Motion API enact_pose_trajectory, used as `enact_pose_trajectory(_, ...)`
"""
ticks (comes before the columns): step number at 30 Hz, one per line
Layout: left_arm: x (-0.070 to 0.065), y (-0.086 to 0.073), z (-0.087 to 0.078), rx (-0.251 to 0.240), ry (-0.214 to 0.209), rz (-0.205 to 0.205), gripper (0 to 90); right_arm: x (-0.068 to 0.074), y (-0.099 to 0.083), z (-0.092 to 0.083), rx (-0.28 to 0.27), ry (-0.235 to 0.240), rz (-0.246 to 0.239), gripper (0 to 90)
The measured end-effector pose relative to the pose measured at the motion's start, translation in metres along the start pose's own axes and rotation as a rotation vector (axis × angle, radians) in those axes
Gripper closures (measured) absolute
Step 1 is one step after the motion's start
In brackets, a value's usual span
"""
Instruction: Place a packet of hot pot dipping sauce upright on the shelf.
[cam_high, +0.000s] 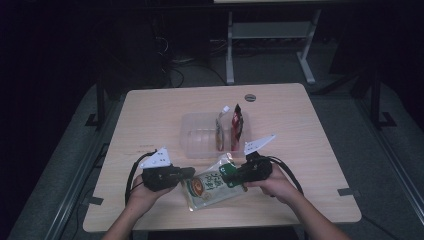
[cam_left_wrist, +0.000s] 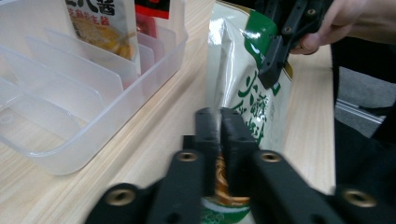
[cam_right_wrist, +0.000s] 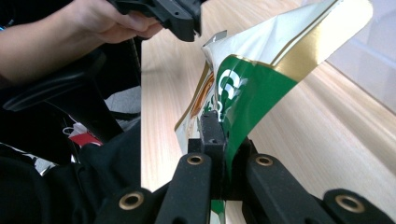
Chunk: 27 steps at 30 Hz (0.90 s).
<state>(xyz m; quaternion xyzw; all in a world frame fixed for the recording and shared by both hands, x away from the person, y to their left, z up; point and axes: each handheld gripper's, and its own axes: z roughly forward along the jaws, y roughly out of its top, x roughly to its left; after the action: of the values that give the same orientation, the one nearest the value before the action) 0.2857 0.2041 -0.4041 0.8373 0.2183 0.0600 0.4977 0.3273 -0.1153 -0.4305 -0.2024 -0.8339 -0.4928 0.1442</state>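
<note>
Noodle packet (cam_high: 212, 186) pinched at opposite ends by left claw (cam_high: 189, 172) and right claw (cam_high: 229, 176). Keep both grips firm; lift level, then stand it upright into a free slot of the clear divider bin (cam_high: 192, 142).

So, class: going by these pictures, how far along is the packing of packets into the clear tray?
Done: two packets stand upright in the clear tray. In hand: the left gripper and right gripper are both shut on the green packet, held just above the table. Left: slotting it into a free compartment.
</note>
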Motion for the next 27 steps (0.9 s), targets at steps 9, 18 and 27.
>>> enact_pose_trajectory(9, -0.002, 0.005, 0.013, 0.027, 0.012, -0.006, 89.8, 0.010, 0.006, 0.000, -0.020, 0.036, -0.034, 90.0)
enact_pose_trajectory(18, -0.009, 0.016, 0.025, 0.021, 0.096, 0.033, 88.9, 0.033, 0.021, 0.007, -0.041, 0.086, -0.095, 90.0)
enact_pose_trajectory(27, -0.004, 0.016, -0.004, -0.043, 0.119, -0.010, 89.7, 0.024, 0.023, -0.015, -0.113, 0.019, -0.071, 90.0)
